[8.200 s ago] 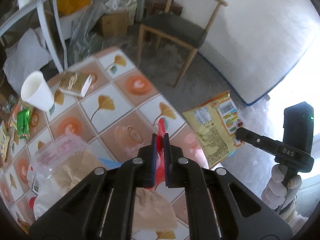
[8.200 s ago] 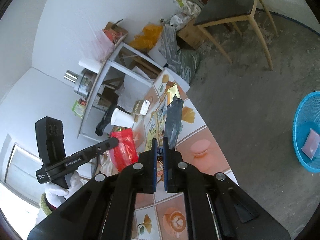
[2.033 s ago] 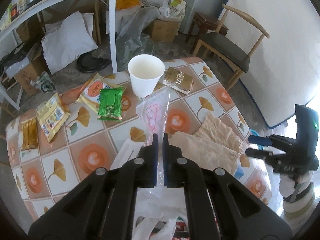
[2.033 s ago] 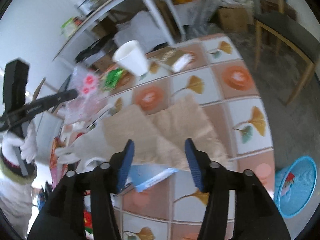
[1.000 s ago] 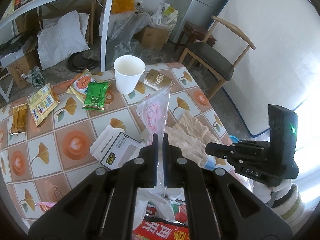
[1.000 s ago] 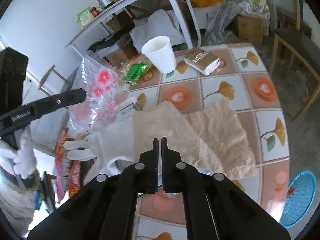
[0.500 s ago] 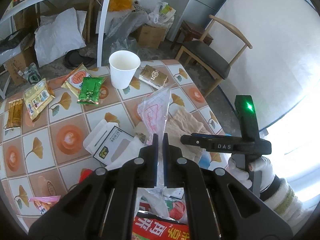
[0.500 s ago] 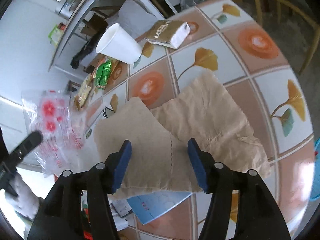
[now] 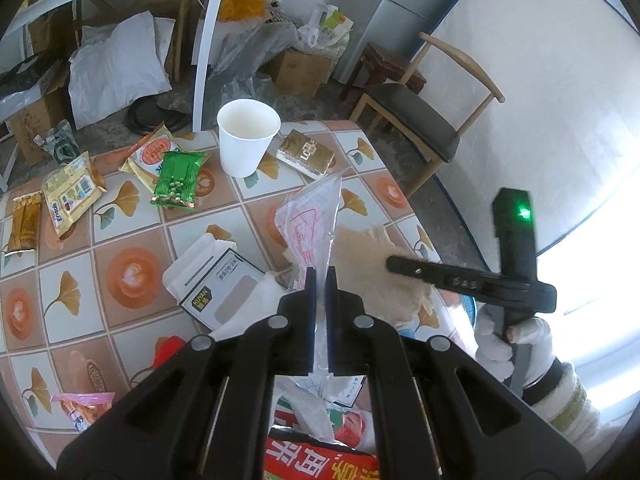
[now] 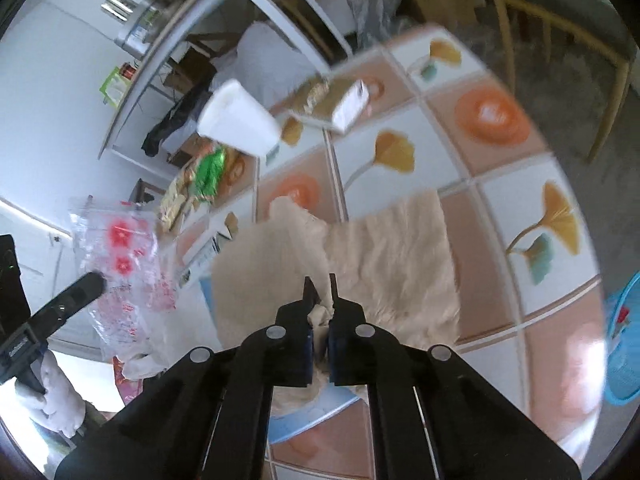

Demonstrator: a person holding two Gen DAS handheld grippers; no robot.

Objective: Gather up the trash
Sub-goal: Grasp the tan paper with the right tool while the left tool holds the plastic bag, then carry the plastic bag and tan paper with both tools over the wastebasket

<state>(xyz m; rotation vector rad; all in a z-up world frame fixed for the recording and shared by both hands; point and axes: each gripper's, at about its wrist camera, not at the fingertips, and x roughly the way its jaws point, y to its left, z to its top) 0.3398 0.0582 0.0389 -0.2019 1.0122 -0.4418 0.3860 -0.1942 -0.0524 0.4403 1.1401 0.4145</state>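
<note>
L gripper (image 9: 318, 276) jaws pinching clear plastic bag (image 9: 310, 216), held up for carrying | R gripper (image 10: 320, 284) jaws clamped on beige paper towel (image 10: 384, 248) edge, to lift off desk (image 10: 400, 120) | bin (image 10: 624, 344) nearby

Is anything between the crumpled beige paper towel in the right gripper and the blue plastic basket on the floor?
Nothing visible does. The right gripper is shut on the crumpled beige paper towel; the blue plastic basket sits beyond the bare table edge.

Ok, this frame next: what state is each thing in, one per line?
left gripper: shut on the clear plastic bag, held above the table.
right gripper: shut on the brown paper towel, bunched between its fingers.
paper cup: upright, looks empty.
green snack packet: lying flat.
white carton: flap open.
</note>
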